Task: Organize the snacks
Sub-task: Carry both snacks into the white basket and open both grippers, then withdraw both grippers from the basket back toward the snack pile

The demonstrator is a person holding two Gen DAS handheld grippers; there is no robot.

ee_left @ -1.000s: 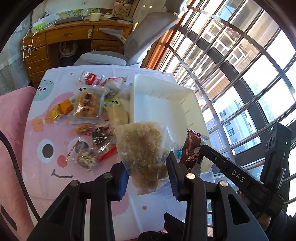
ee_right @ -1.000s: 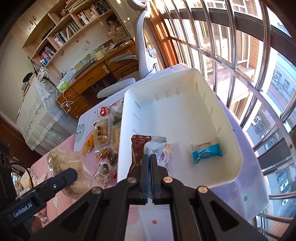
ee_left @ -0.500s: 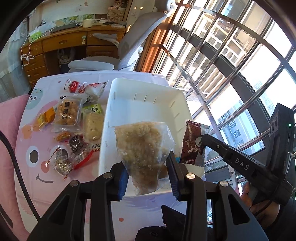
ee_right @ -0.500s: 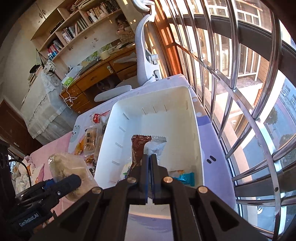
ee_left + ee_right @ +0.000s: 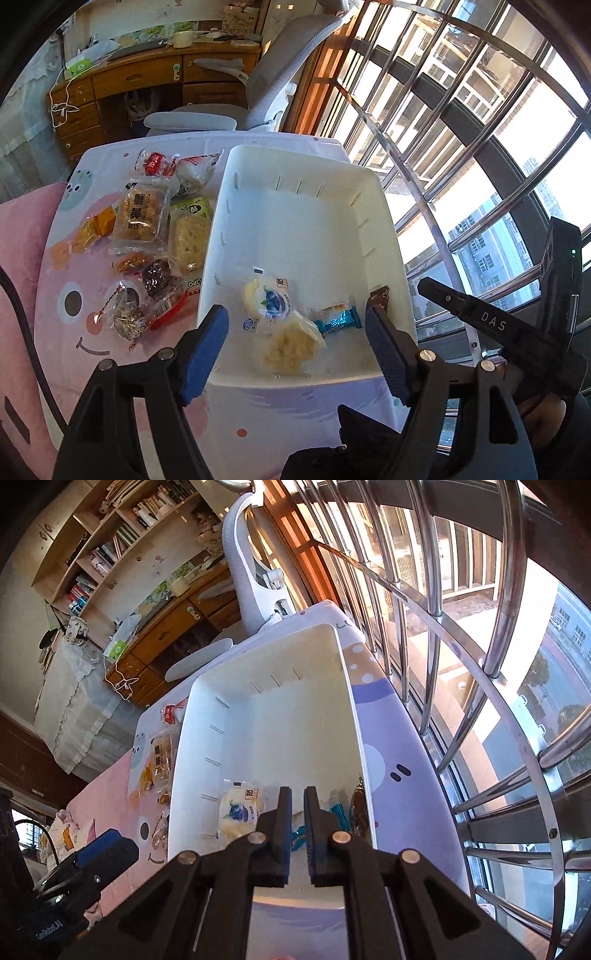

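Since the earlier frame, the crumbly snack bag (image 5: 291,345) has been released into the white bin (image 5: 303,221); it lies beyond the left gripper (image 5: 295,332), whose fingers are opening wide, empty. In the right view, the right gripper (image 5: 296,805) is parting narrowly, the brown wrapper (image 5: 357,805) dropped just right of its fingers.

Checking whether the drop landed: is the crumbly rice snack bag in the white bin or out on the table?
In. The crumbly snack bag lies on the white bin's floor beside the blue candy, clear of the opening left gripper.
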